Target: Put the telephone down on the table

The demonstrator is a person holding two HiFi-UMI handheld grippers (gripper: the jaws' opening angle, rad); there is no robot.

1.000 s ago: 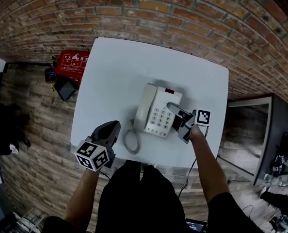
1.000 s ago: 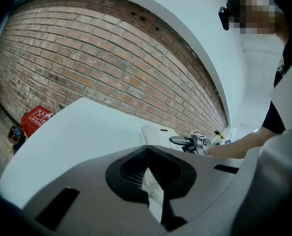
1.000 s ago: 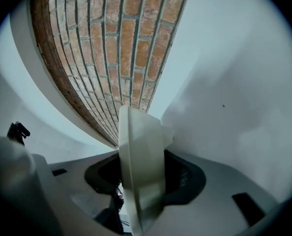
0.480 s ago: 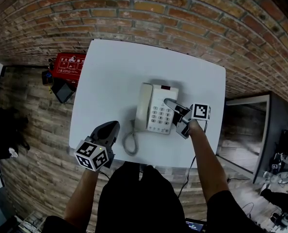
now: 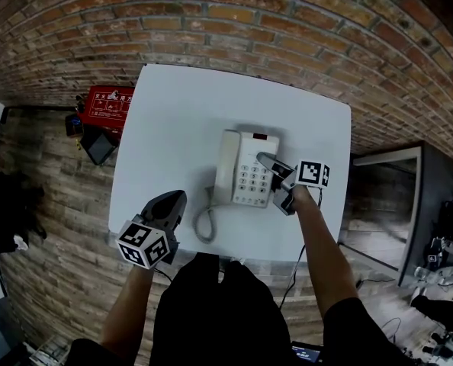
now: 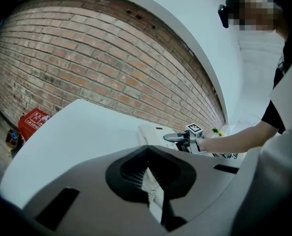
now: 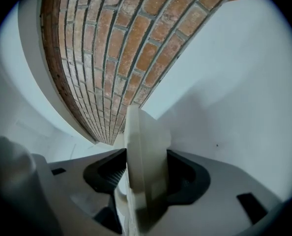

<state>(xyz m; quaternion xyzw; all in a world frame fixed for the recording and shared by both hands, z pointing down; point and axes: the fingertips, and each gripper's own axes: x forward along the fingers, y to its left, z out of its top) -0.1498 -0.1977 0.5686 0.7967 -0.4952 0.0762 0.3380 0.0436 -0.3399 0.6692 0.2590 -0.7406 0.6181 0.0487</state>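
Telephone (image 5: 248, 169) flat on table (image 5: 173, 105), long axis and display end toward brick wall (image 5: 287, 21). Right gripper (image 5: 271, 180) jaws just opening astride its right edge, seemingly unclamped; left gripper (image 5: 177, 197) closed, empty.

head view looks down on the telephone (image 5: 245, 170) both gripper views face.

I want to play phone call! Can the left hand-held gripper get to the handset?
Probably yes. The handset lies on the telephone's left side, facing the left hand-held gripper. Only bare table and the curly cord lie between them, nothing tall in the way.
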